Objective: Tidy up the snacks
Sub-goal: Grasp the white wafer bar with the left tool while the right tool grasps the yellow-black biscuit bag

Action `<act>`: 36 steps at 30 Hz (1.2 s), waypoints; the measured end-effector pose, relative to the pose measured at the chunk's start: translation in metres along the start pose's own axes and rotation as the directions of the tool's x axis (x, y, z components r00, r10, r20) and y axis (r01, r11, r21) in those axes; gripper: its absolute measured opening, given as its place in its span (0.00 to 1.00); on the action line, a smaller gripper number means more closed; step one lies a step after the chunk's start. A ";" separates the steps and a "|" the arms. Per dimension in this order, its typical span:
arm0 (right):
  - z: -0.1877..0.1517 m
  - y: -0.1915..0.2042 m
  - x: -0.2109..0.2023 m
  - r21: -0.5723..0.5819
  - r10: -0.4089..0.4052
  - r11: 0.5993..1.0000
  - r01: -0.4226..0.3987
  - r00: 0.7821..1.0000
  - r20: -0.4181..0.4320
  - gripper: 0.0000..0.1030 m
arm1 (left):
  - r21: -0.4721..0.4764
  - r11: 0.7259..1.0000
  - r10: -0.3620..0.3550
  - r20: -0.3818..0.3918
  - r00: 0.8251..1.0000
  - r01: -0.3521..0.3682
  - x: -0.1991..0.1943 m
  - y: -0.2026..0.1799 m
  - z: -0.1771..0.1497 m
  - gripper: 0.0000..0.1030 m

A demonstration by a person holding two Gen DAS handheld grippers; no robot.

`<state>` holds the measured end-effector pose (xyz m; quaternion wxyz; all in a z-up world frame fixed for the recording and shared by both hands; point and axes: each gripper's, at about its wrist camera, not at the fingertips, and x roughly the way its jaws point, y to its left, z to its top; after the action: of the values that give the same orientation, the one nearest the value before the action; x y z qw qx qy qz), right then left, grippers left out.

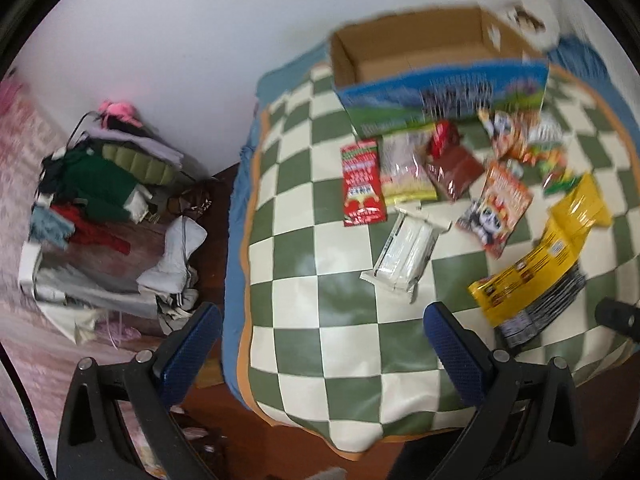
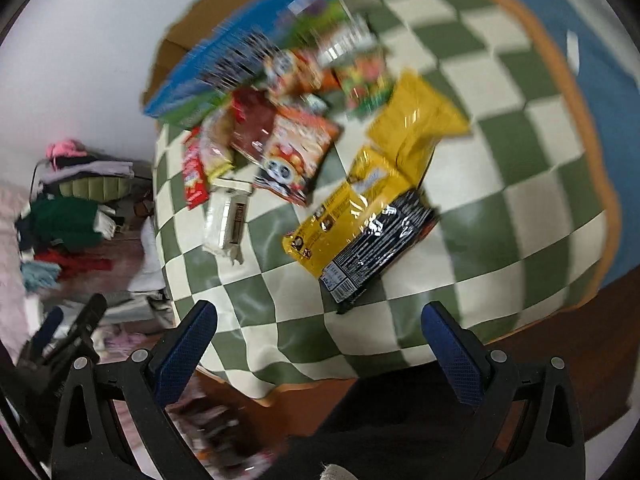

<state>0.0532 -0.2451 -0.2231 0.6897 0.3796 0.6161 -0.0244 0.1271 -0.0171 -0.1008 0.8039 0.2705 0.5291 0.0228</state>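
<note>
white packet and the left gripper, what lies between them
Only bare checkered cloth lies between the white packet and the open left gripper, as the left wrist view shows.

Place: a home, seemingly a bedroom or living room
Surface: a green-and-cream checked mat (image 1: 312, 344) with an orange border, laid over a blue cover (image 2: 592, 60); soft and rounded at the edges, like a bed or cushion
Floor: dark reddish wood (image 1: 224, 432)
Walls: plain white (image 1: 180, 40)
Clutter: a heap of folded clothes (image 1: 100, 200) by the wall, green, red, grey and pink; pale pink fabric at the left edge
Household goods: a cardboard box (image 1: 420, 52) and loose snack packets (image 1: 400, 168) on the mat
</note>
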 end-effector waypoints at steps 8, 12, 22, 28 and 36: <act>0.024 -0.028 0.087 0.253 0.033 0.967 -0.015 0.997 -0.068 1.00 | 0.267 0.962 -0.026 -0.089 0.996 0.049 0.107 -0.047 0.042 1.00; 0.027 -0.031 0.122 0.373 0.035 0.928 -0.003 0.996 -0.080 1.00 | 0.368 0.925 -0.045 -0.154 0.987 0.099 0.159 -0.066 0.056 1.00; 0.047 -0.014 0.178 0.478 -0.080 0.869 0.124 0.991 -0.112 1.00 | 0.496 0.841 -0.135 -0.197 0.971 0.217 0.199 -0.105 0.069 0.91; 0.059 0.012 0.185 0.414 -0.193 0.884 0.218 0.976 -0.102 0.93 | 0.433 0.839 -0.239 -0.253 0.938 0.330 0.206 -0.107 0.078 0.59; 0.054 0.105 0.192 -0.167 -0.495 0.851 0.499 0.866 0.065 0.88 | 0.131 0.885 -0.377 -0.361 0.853 0.447 0.225 -0.058 0.048 0.56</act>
<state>0.1970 -0.1174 -0.3404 0.6970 0.1442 0.6862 -0.1503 0.2524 -0.0138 -0.3019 0.6580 0.2260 0.6996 -0.1628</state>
